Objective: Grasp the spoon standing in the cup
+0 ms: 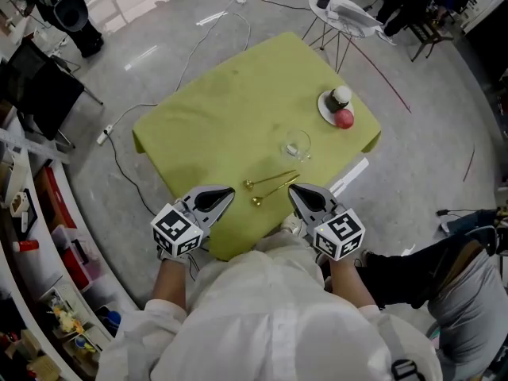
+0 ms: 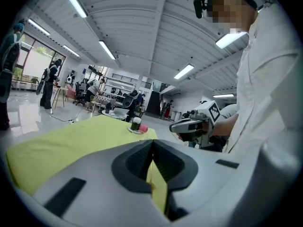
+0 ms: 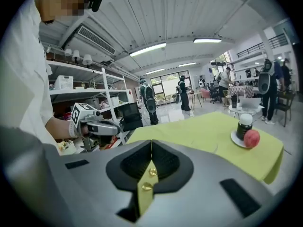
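Two gold spoons (image 1: pixel 271 182) are seen lying on the green-covered desk (image 1: pixel 214 109), between a glass cup (image 1: pixel 296 144) and the left claw (image 1: pixel 230 190) and right claw (image 1: pixel 292 189), which are held at the near edge, jaws together. A plate (image 1: pixel 324 106) with a bottle (image 1: pixel 341 96) and a red apple (image 1: pixel 344 119) is set farther off.

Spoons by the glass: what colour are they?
The spoons are gold; the head view shows them best.

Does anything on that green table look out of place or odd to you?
Yes, one thing. The two gold spoons lie flat on the cloth near its front edge, while the glass just beyond them stands upright and looks empty. You would expect a spoon to be standing in it. Nothing looks spilled or broken.
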`<state>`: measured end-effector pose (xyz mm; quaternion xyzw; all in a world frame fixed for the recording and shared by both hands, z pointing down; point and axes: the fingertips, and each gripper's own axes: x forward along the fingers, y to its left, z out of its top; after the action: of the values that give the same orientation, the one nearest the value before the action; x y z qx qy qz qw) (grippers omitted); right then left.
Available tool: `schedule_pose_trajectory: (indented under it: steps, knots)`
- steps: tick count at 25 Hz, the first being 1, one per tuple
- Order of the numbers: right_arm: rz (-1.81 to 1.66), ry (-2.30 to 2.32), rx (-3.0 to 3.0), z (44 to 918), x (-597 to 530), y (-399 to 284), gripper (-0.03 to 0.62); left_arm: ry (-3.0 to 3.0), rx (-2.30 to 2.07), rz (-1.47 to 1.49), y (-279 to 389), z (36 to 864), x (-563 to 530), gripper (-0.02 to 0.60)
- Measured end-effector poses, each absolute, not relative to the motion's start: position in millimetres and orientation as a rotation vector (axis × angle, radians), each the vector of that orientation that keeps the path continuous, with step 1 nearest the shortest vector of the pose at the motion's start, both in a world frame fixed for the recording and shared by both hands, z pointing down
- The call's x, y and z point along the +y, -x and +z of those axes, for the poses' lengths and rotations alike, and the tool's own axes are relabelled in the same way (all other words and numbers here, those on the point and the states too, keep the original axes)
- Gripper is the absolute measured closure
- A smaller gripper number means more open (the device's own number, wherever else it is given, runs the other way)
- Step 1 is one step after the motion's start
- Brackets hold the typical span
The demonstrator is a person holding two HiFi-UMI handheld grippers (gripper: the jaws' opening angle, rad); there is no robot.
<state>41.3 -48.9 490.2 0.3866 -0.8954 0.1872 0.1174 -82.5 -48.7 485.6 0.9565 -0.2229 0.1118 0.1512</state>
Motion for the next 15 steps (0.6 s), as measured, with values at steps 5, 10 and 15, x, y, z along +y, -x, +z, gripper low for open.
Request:
schedule_pose_trajectory:
  steps: [5,10,15]
  knots:
    - [0.496,-1.119,-2.613,485.6,-48.0,-37.9,0.591,-2.755,-0.633,0.313,80.6,483.3,-47.7,0.577]
    - [0.498,-1.120,-2.605,487.0,-47.3,-38.4,0.591,-2.752,-0.628,0.321,80.0,485.0,-44.6,0.577]
    - [0.501,-1.118,-2.594,490.6,-46.6,-41.4,0.591,-2.747,-0.620,0.333,78.6,487.3,-44.0,0.577]
